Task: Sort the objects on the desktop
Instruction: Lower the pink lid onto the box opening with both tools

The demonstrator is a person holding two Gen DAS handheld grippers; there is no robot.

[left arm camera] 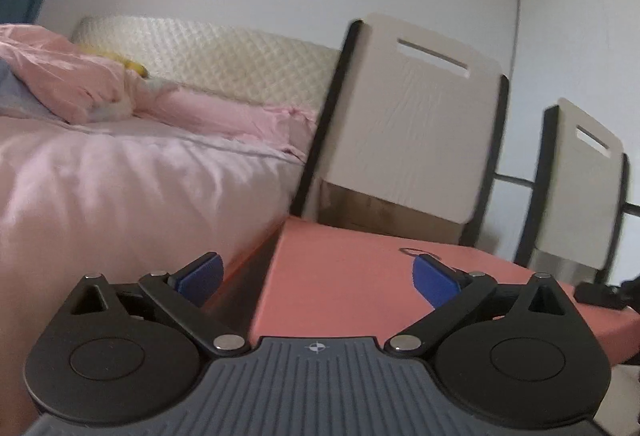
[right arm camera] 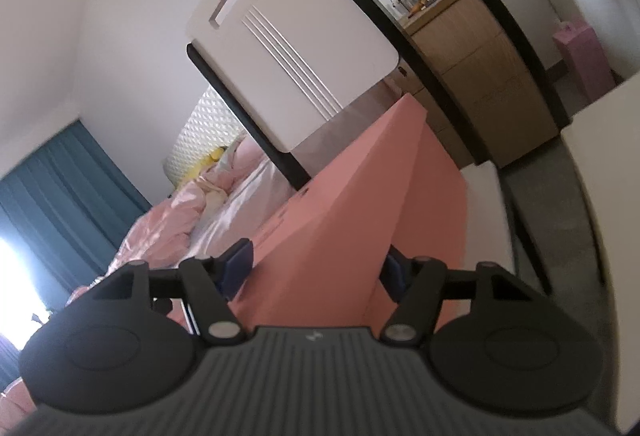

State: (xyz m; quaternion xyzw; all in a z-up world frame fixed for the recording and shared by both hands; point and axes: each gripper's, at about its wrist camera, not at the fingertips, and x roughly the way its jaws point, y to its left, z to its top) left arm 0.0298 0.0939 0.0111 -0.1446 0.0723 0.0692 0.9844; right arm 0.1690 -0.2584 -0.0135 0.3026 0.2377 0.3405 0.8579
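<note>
A salmon-pink box (left arm camera: 344,276) lies low in the left wrist view. My left gripper (left arm camera: 318,278) is open, its blue pads wide apart over the box's near corner, holding nothing. A small ring-shaped item (left arm camera: 416,251) lies on the box top by the right pad. In the right wrist view, tilted sideways, the same pink box (right arm camera: 352,203) sits between my right gripper's (right arm camera: 318,270) blue pads, which press against its two sides.
A bed with pink bedding (left arm camera: 120,171) and a quilted headboard (left arm camera: 224,51) stands at left. Two white chairs with black frames (left arm camera: 416,127) (left arm camera: 580,179) stand behind the box. A wooden cabinet (right arm camera: 472,47) and teal curtain (right arm camera: 60,187) show in the right wrist view.
</note>
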